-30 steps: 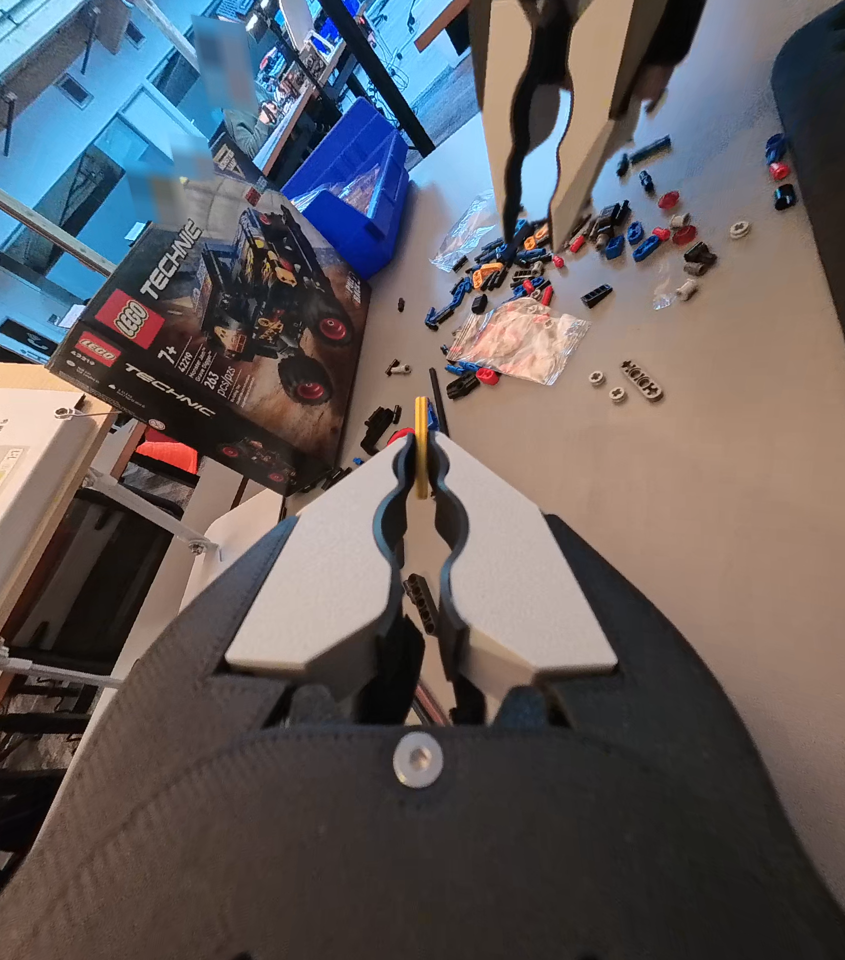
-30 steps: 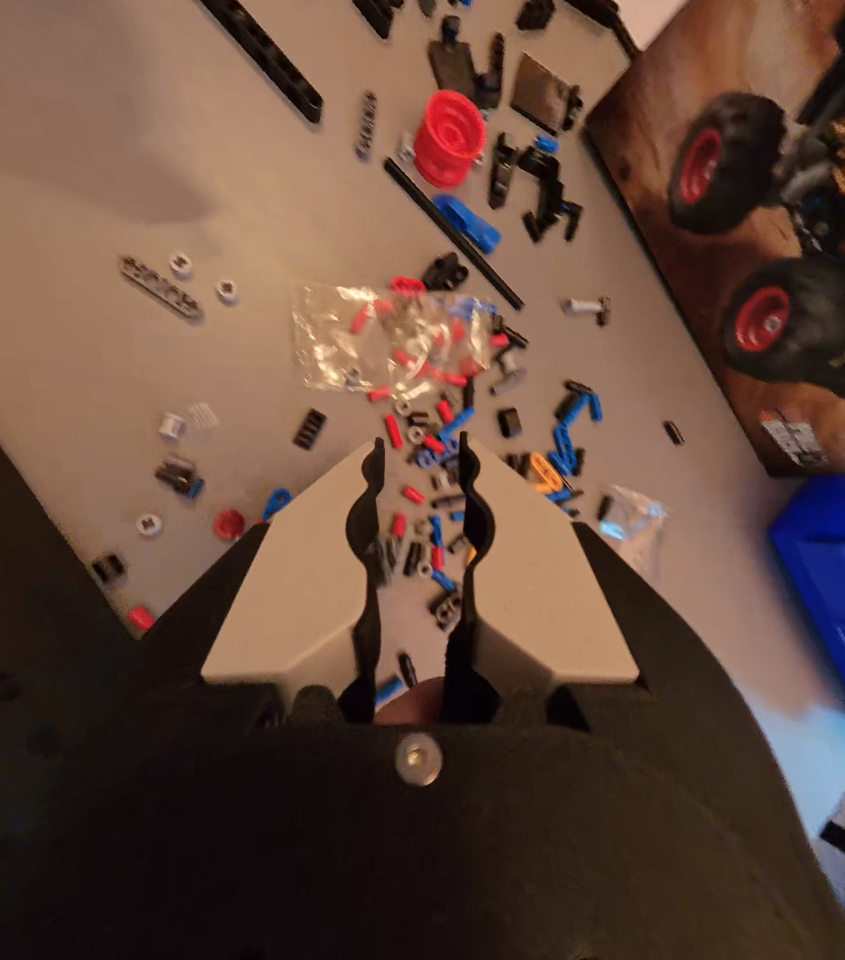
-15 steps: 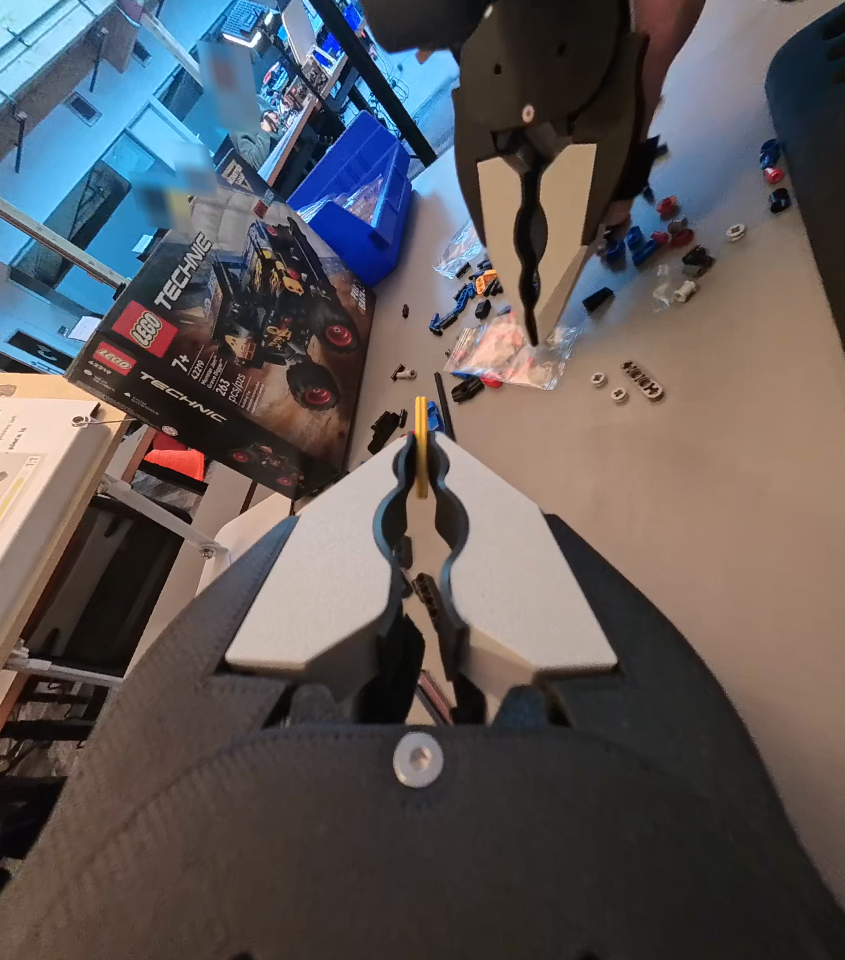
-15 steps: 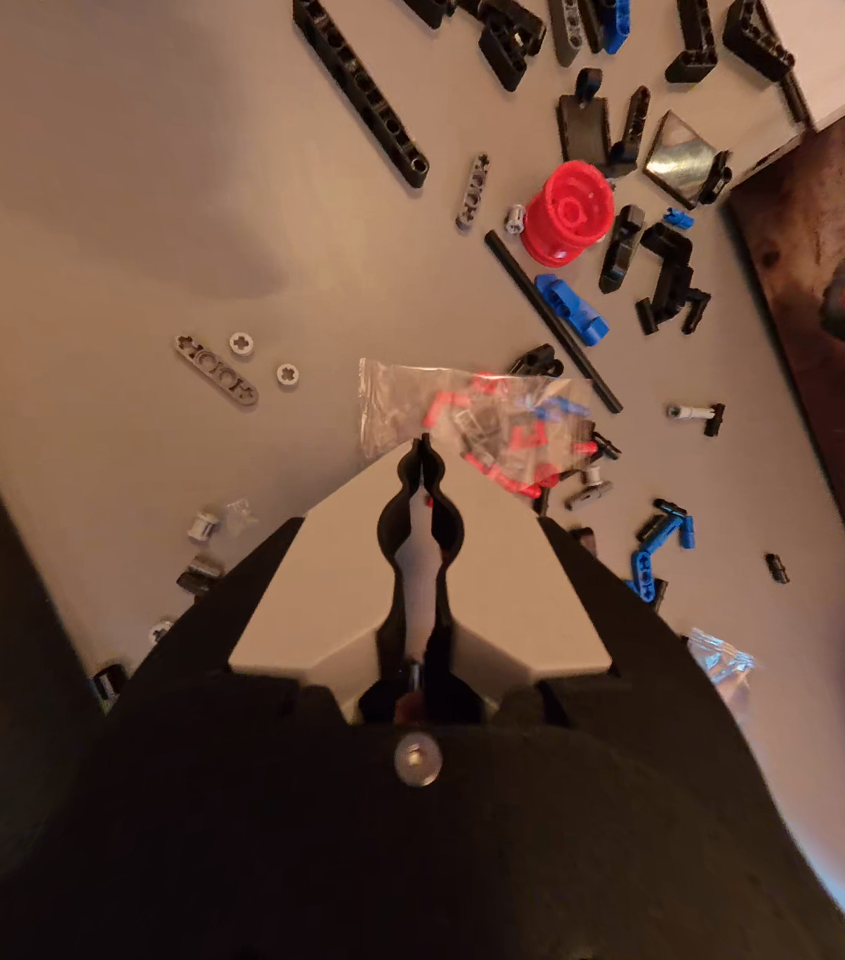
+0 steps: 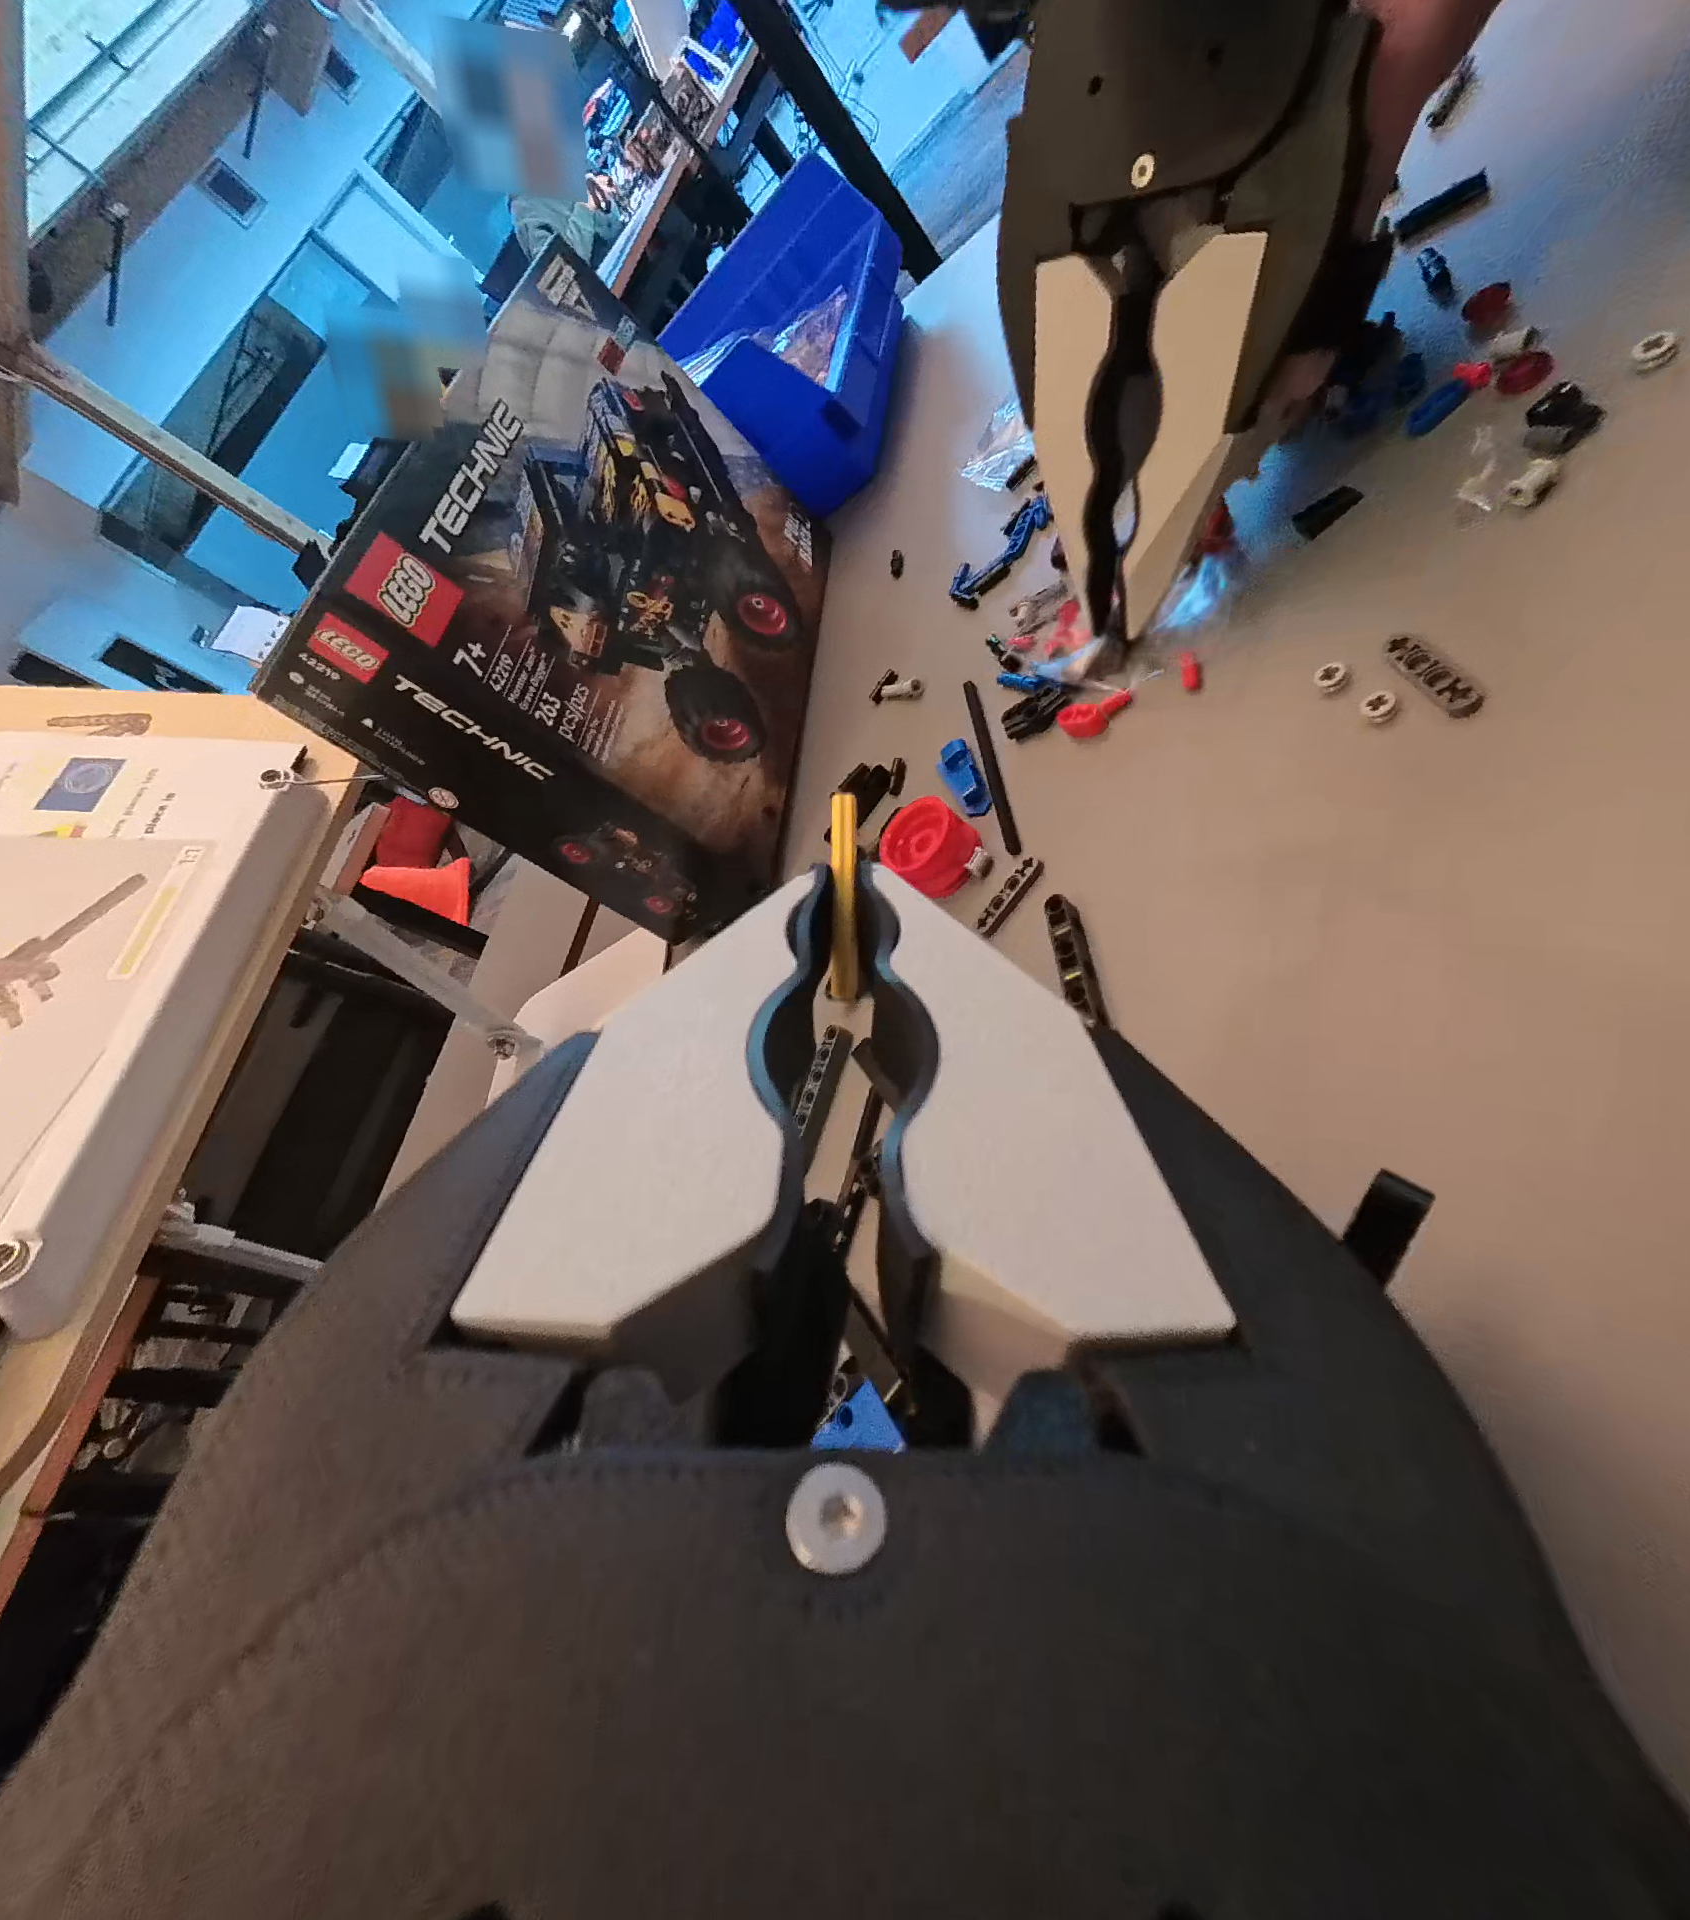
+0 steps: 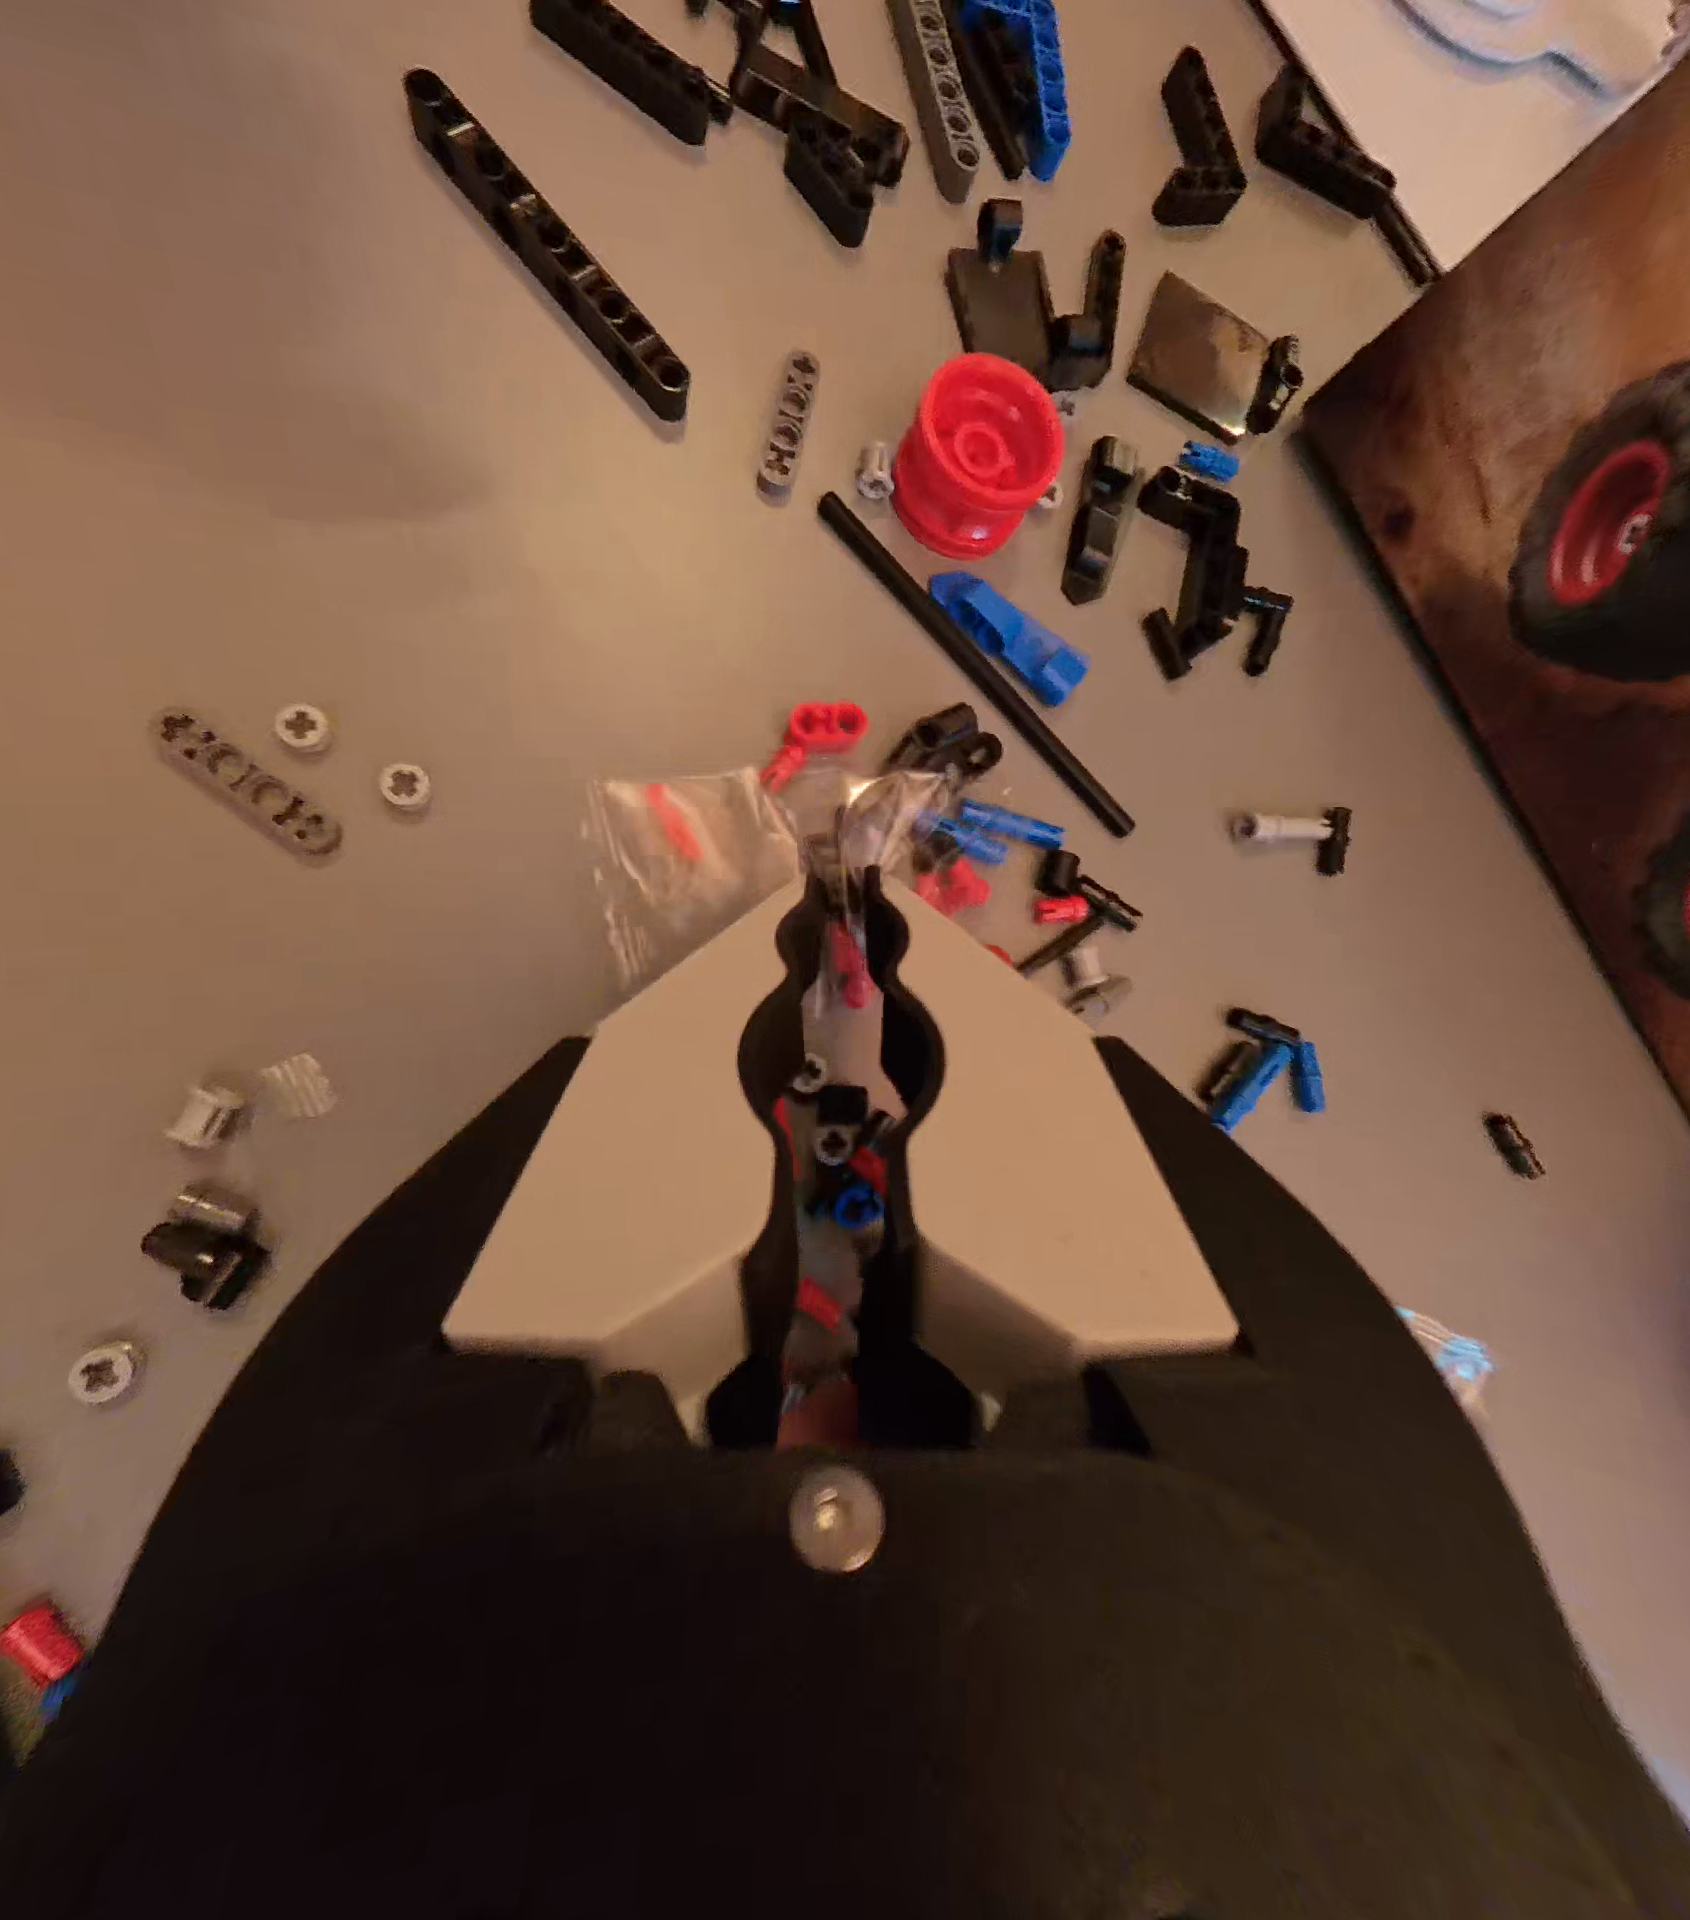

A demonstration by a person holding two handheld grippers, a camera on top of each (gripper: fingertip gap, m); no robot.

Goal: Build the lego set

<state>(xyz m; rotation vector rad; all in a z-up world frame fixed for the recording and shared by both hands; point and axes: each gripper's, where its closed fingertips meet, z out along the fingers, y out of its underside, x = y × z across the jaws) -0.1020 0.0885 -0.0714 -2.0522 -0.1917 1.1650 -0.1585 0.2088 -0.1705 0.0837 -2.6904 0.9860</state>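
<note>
My left gripper is shut on a thin yellow Lego piece that sticks out past the fingertips, held above the grey table. My right gripper is shut on a clear plastic bag holding small red, blue and black parts. The bag is bunched at the tips and runs back between the jaws. In the left wrist view the right gripper points down onto the bag, farther up the table.
A red wheel hub, a long black axle, a long black beam and several small loose parts lie scattered. The Lego box and a blue bin sit at the table's edge. An instruction booklet lies left.
My right gripper was open over the small parts, moved to the plastic bag and shut on it, bunching it up. My left gripper kept hold of the yellow piece.
</note>
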